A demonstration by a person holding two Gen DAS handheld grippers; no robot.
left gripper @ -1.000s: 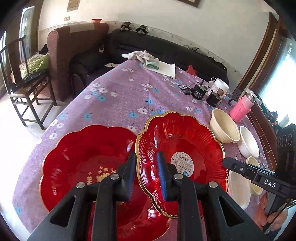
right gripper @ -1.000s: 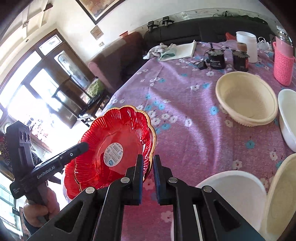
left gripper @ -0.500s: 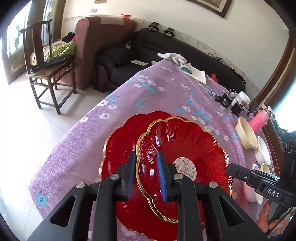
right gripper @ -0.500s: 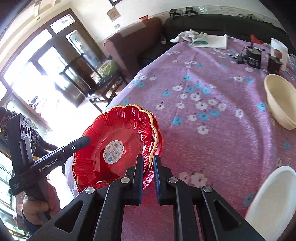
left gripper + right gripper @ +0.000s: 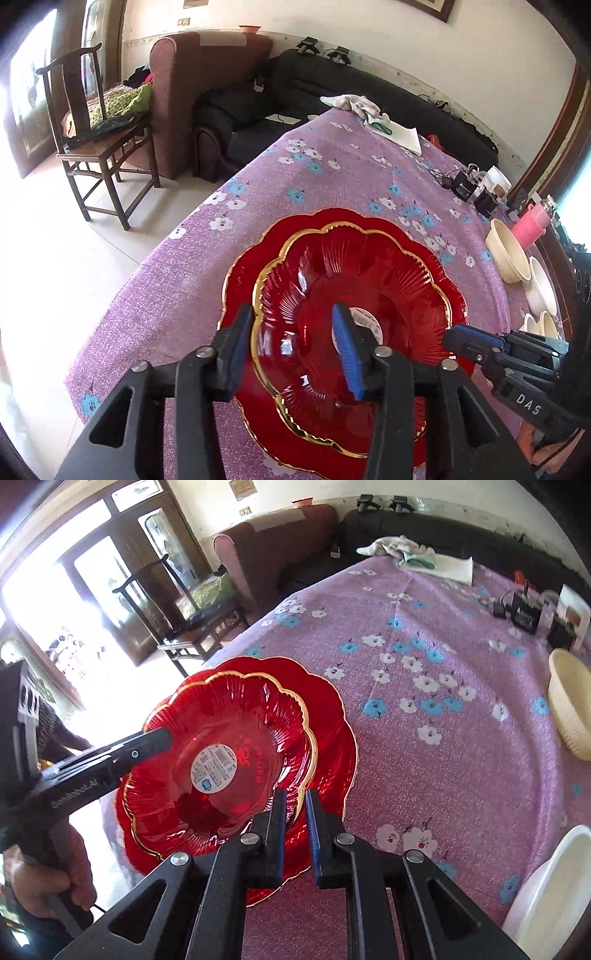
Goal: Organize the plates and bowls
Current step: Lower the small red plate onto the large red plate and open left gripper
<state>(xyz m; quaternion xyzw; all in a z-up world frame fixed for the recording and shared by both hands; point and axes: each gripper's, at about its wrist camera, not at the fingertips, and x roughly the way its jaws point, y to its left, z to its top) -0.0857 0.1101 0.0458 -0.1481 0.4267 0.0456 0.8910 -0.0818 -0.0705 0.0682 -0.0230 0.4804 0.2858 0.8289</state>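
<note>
The right gripper has "DAS" in white on its black body, while the lettering along the left gripper is too smeared to read; a round white sticker with blue print, too small to make out, sits in the middle of the small red plate. Half a second ago the left gripper's blue pads pinched that plate's gilt rim; now they stand wide apart with the rim loose between them. The right gripper has parted slightly too, its fingers straddling the rim with a gap. The ribbed, scalloped, gold-edged small plate now rests nested on the larger red plate, near the edge of the purple flowered tablecloth. Cream bowls sit well apart.
</note>
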